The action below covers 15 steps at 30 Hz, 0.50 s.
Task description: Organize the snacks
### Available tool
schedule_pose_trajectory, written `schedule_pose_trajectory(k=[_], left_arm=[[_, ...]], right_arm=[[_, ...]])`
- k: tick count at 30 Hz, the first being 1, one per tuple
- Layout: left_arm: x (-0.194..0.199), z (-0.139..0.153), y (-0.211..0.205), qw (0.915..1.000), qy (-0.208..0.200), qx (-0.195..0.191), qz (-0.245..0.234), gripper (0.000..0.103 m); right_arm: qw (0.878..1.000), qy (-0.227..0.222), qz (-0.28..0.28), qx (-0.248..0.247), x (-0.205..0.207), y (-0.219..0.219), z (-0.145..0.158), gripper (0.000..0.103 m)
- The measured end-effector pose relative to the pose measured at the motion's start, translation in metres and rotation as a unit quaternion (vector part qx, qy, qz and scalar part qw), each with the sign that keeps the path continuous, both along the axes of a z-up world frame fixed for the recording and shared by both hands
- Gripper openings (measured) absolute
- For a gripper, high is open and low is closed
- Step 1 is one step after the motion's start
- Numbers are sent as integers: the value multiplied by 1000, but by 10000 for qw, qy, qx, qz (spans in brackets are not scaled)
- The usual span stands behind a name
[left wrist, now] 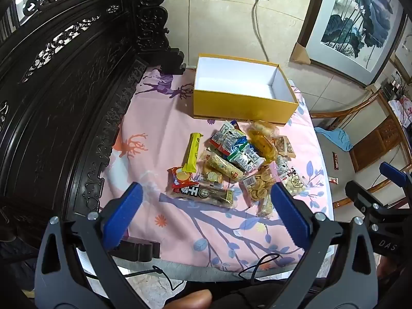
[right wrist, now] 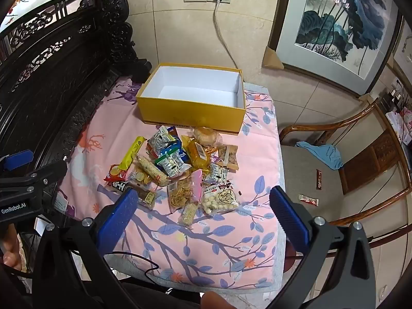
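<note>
A pile of wrapped snacks (left wrist: 231, 162) lies on a pink flowered cushion (left wrist: 159, 134); it also shows in the right wrist view (right wrist: 177, 167). It includes a long yellow bar (left wrist: 192, 152), a dark packet (left wrist: 206, 194) and a bag of white puffs (right wrist: 221, 198). Behind the pile stands an open yellow box (left wrist: 242, 108) with a white, empty inside, also in the right wrist view (right wrist: 191, 112). My left gripper (left wrist: 206, 206) is open and empty, held above the near side of the pile. My right gripper (right wrist: 200, 207) is open and empty, just right of it.
A dark carved wooden backrest (left wrist: 64, 103) runs along the left. A wooden chair (right wrist: 360, 154) stands to the right with a blue cloth (right wrist: 322, 154) and two small red packets (right wrist: 309, 199) on its seat. A cable (right wrist: 224, 36) hangs from a wall socket behind the box.
</note>
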<state>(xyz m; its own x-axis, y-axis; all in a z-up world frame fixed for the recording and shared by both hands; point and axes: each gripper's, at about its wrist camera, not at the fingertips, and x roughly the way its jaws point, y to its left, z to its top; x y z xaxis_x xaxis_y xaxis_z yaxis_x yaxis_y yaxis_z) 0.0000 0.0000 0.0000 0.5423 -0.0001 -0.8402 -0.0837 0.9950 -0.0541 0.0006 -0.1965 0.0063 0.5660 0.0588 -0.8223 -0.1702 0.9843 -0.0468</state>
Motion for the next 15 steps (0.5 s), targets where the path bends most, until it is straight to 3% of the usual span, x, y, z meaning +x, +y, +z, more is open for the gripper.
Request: schedule_pose_trajectory(k=[15], left_arm=[[0,0,0,10000,20,13,6,101]], right_arm=[[10000,31,0,6,0,1,-1,102]])
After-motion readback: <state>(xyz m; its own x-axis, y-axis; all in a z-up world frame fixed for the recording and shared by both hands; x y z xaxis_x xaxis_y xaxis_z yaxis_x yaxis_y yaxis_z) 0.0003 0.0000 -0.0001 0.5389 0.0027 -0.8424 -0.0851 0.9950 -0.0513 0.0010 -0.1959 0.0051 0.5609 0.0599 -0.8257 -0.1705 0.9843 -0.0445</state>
